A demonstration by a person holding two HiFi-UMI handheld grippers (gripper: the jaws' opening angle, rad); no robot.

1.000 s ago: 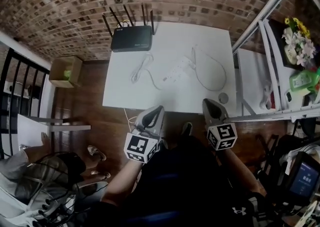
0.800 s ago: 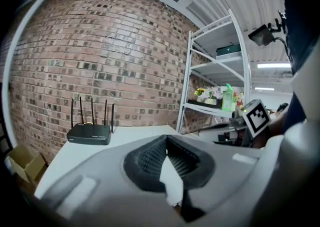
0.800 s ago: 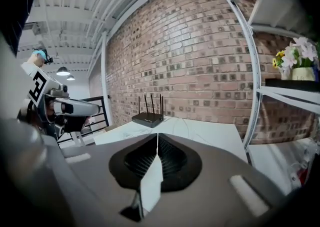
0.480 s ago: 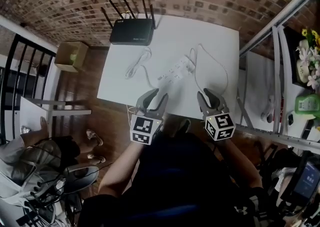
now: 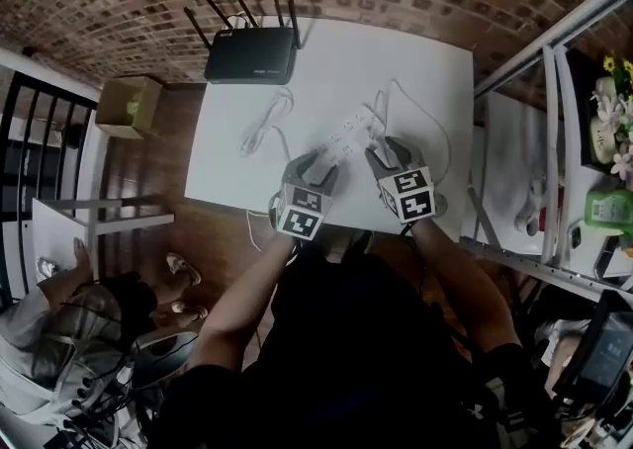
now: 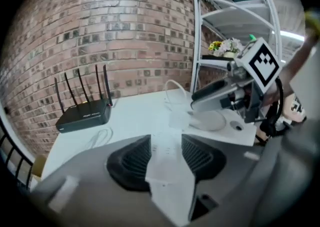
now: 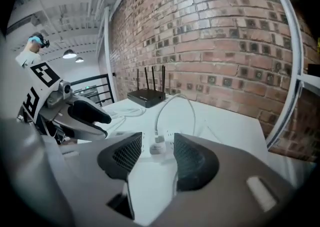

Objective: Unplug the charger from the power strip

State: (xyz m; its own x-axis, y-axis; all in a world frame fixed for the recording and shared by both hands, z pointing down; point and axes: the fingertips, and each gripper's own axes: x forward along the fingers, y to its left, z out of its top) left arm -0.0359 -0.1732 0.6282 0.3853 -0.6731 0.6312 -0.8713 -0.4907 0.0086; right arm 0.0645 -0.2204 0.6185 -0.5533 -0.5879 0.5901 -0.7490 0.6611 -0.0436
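A white power strip [image 5: 343, 139] lies slantwise in the middle of the white table [image 5: 415, 61]. A small white charger [image 5: 370, 125] is plugged in near its far end, and its thin white cable [image 5: 435, 126] loops off to the right. My left gripper [image 5: 315, 164] hovers over the strip's near end, jaws opening; the strip [image 6: 167, 143] runs between its pads, untouched. My right gripper [image 5: 392, 148] is just short of the charger [image 7: 157, 147], which shows ahead between its jaws; they are opening too, and nothing is pressed.
A black router [image 5: 251, 42] with several antennas stands at the table's far left corner. The strip's own white cord [image 5: 262, 129] curls on the left of the table. A white metal shelf rack [image 5: 554, 111] stands to the right, a cardboard box [image 5: 129, 106] on the floor left.
Both grippers have come down and forward from the table's near edge to the power strip. Their jaws, shut a second ago, now stand apart.
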